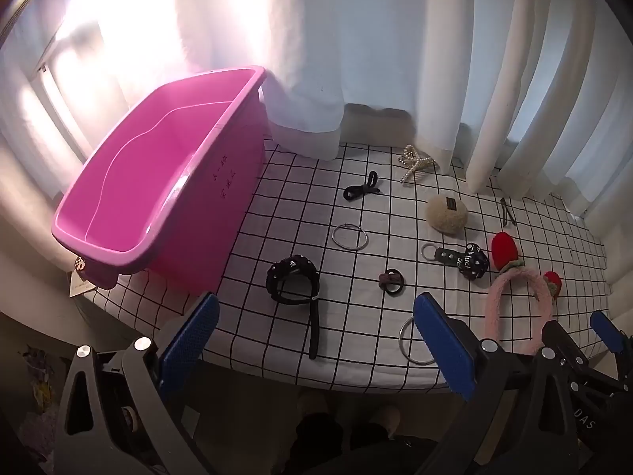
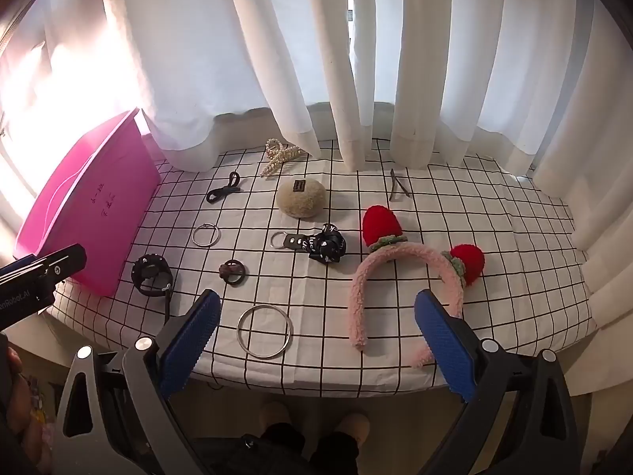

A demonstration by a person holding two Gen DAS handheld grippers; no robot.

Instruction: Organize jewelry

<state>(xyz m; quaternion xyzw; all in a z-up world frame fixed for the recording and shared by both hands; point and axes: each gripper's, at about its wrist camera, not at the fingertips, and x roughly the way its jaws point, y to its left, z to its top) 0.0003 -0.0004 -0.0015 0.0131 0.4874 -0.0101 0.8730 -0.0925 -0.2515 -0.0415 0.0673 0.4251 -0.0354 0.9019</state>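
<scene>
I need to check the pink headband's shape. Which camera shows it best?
The right wrist view: the pink headband lies nearly whole there. In the left wrist view it sits at the edge, partly hidden behind gripper parts.

A pink bin (image 1: 166,182) is seen on a white cloth (image 2: 494,213) gridded in black; a pink headband (image 2: 395,273) (2 red strawberries) is shown.

A pink tub (image 1: 166,182) stands open at the left of the checked cloth. Scattered to its right lie a pearl clip (image 2: 279,156), silver rings (image 2: 264,330), black hair ties (image 2: 223,192), a beige puff (image 2: 301,198) and a pink fluffy headband (image 2: 403,273) with red strawberries.
</scene>
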